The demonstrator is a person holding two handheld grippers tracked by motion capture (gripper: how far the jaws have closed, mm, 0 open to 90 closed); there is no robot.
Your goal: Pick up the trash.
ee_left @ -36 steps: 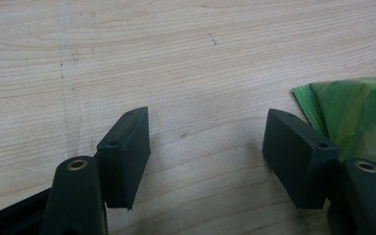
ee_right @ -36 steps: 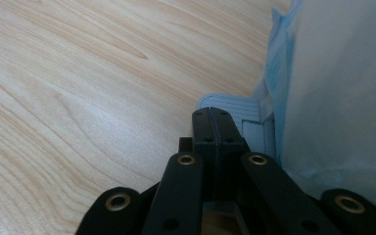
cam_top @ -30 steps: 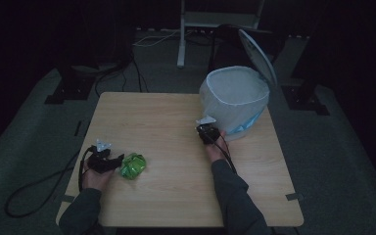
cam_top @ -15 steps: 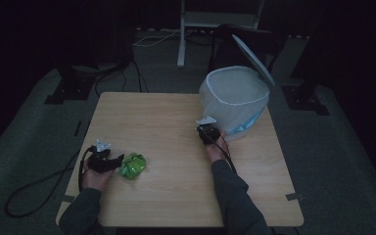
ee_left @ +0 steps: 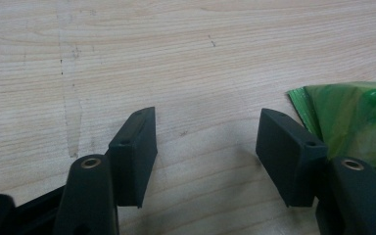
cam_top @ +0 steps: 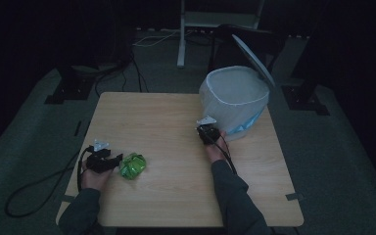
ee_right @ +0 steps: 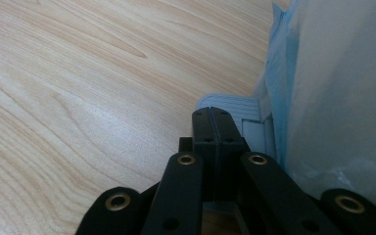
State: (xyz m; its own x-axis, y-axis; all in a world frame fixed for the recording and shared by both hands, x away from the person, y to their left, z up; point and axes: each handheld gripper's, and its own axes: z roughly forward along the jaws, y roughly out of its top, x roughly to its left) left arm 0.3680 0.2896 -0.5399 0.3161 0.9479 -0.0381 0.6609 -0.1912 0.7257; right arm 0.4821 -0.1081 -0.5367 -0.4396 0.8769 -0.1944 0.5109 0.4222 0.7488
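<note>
A crumpled green plastic wrapper (cam_top: 132, 166) lies near the front left of the wooden table (cam_top: 166, 112). My left gripper (cam_top: 117, 160) rests low on the table just left of it. In the left gripper view the wrapper (ee_left: 352, 122) sits outside one jaw. The left gripper (ee_left: 205, 125) is open; its jaws have just been closing a little, with only bare wood between them. My right gripper (cam_top: 207, 128) is at the foot of a bin lined with a white bag (cam_top: 233, 100). That gripper (ee_right: 211, 115) is shut, its jaws pressed together over the bin's pale ribbed pedal (ee_right: 235, 104).
The bin's lid (cam_top: 254, 56) stands raised behind it. The white liner (ee_right: 338, 98) hangs close beside my right jaws. Cables trail off the table's left side onto the dark floor (cam_top: 39, 181). Stand legs (cam_top: 181, 39) stand beyond the far edge.
</note>
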